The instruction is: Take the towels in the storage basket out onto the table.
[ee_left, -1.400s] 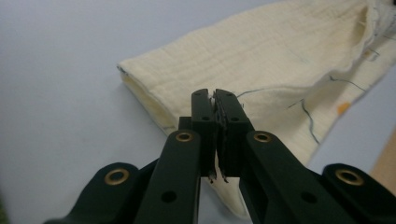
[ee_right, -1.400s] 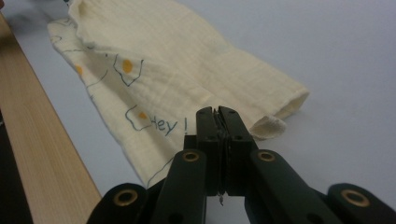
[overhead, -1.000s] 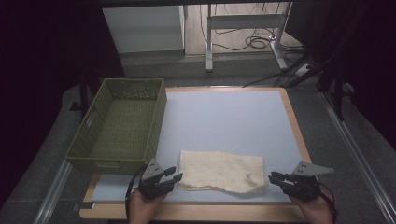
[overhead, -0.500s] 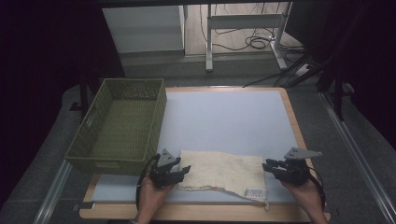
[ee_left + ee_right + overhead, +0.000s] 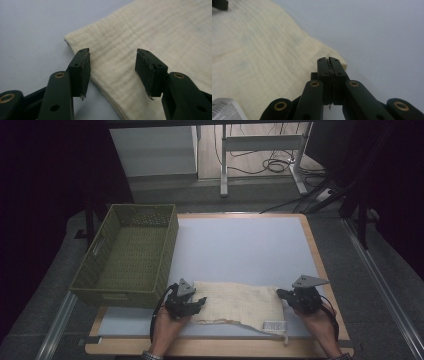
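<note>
A cream cloth [image 5: 235,302] lies folded flat near the front edge of the pale blue table [image 5: 240,245]. My left gripper [image 5: 200,302] is at its left end. In the left gripper view its jaws [image 5: 113,53] have just opened wider and straddle the cloth [image 5: 150,32] edge without pressing it. My right gripper [image 5: 281,294] is at the cloth's far right corner. Its jaws [image 5: 329,59] have just closed, pads together on the edge of the cloth [image 5: 249,55] at that corner.
A green woven basket [image 5: 170,240] stands on the table's left side, just behind my left hand. A white label [image 5: 274,325] hangs from the cloth's front right edge. Desk legs and cables [image 5: 270,165] are on the floor beyond the table.
Both hands have moved inward and forward from the table's front corners onto the two ends of the cloth. The cloth has stayed in place.
</note>
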Motion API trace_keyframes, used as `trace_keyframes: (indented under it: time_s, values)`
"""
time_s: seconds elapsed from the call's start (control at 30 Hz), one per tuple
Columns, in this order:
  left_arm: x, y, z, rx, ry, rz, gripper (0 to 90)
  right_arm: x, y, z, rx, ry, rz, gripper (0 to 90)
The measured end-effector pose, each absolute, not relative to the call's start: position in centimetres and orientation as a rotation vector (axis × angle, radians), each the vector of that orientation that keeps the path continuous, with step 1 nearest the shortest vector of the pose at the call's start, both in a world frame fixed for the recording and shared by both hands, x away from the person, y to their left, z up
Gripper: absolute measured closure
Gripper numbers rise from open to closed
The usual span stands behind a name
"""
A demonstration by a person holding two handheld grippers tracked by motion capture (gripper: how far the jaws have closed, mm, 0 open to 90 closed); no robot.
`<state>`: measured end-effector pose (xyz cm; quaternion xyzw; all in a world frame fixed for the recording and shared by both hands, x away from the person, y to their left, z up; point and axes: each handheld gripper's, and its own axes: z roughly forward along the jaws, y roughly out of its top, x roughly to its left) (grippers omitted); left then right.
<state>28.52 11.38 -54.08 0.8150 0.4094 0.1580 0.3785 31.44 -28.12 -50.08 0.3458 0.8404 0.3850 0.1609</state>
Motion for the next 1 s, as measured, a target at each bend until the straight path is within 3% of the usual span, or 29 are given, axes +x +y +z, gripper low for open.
trace_keyframes:
  time_s: [0.17, 0.33, 0.57, 0.8, 0.9, 1.0]
  values:
    - [28.4, 11.0, -54.2, 2.108, 1.035, 0.444, 46.3, 32.6, -28.1, -49.0, 1.002, 2.370, 1.111, 88.4]
    - [28.2, 11.3, -54.0, 2.085, 1.040, 0.448, 44.5, 34.2, -28.0, -50.7, 1.056, 2.425, 1.038, 87.0]
    - [29.2, 11.4, -52.3, 2.020, 1.090, 0.472, 44.4, 34.3, -29.1, -50.3, 1.096, 2.364, 1.083, 70.0]
    - [31.5, 10.4, -52.5, 2.030, 1.176, 0.581, 49.7, 35.1, -28.7, -51.0, 1.099, 2.373, 1.092, 62.5]
    - [32.5, 10.3, -53.3, 2.056, 1.216, 0.589, 50.9, 35.1, -28.4, -52.2, 1.108, 2.403, 1.079, 63.5]
    - [32.9, 10.6, -53.9, 2.069, 1.216, 0.550, 57.6, 34.7, -28.3, -52.4, 1.085, 2.418, 1.091, 81.8]
